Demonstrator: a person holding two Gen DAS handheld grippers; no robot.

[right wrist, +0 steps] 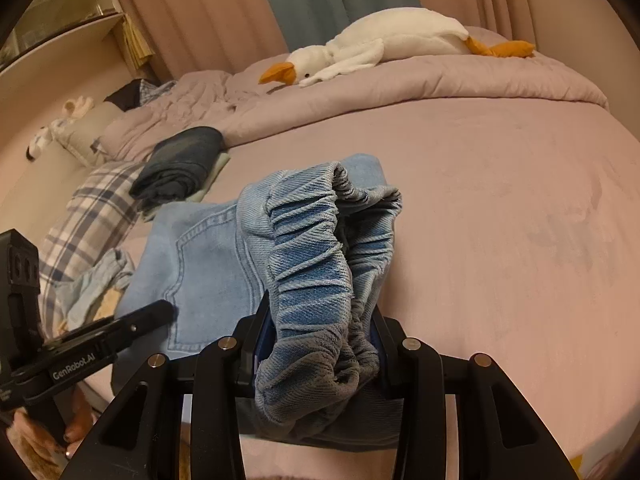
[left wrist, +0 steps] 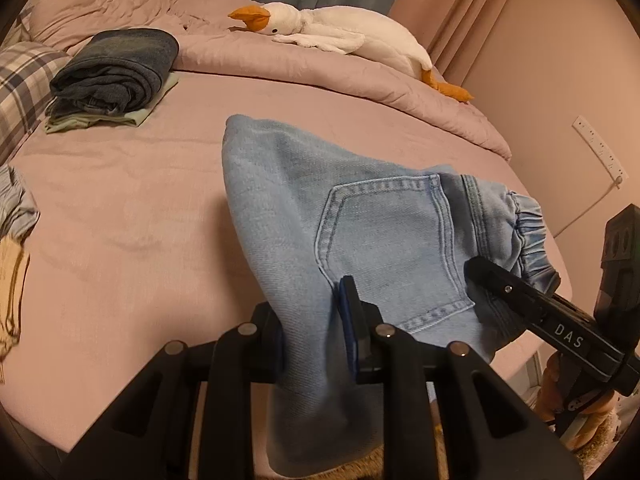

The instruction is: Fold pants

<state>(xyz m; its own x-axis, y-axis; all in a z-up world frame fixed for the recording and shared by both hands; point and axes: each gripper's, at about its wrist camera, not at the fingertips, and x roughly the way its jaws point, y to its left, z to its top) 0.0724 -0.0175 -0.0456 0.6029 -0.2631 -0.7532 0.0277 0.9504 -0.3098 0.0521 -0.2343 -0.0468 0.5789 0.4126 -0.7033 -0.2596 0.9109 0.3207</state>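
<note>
The left gripper is clenched on a fold of the light blue jeans, its 2 pads pinching the denim just below the back pocket. The cloth hangs down between the fingers and drapes forward from them onto the pink bed sheet. The right gripper grasps the bunched elastic waistband of the same jeans, the gathered denim filling the gap between its 2 pads. In the left wrist view the right gripper reaches in from the right edge, with its tip against the waistband end of the jeans. In the right wrist view the left gripper comes in from the left edge, held by a hand at the bottom corner.

The jeans lie partly on the near edge of the bed, pocket side up, with the near part lifted by both grippers.

Farther back on the left, a stack of folded dark jeans sits on a folded pale green garment, beside a plaid pillow. A crumpled light garment lies at the left edge of the bed. A white plush goose with an orange beak and feet lies on the rumpled pink duvet at the far side, in front of the curtains.
</note>
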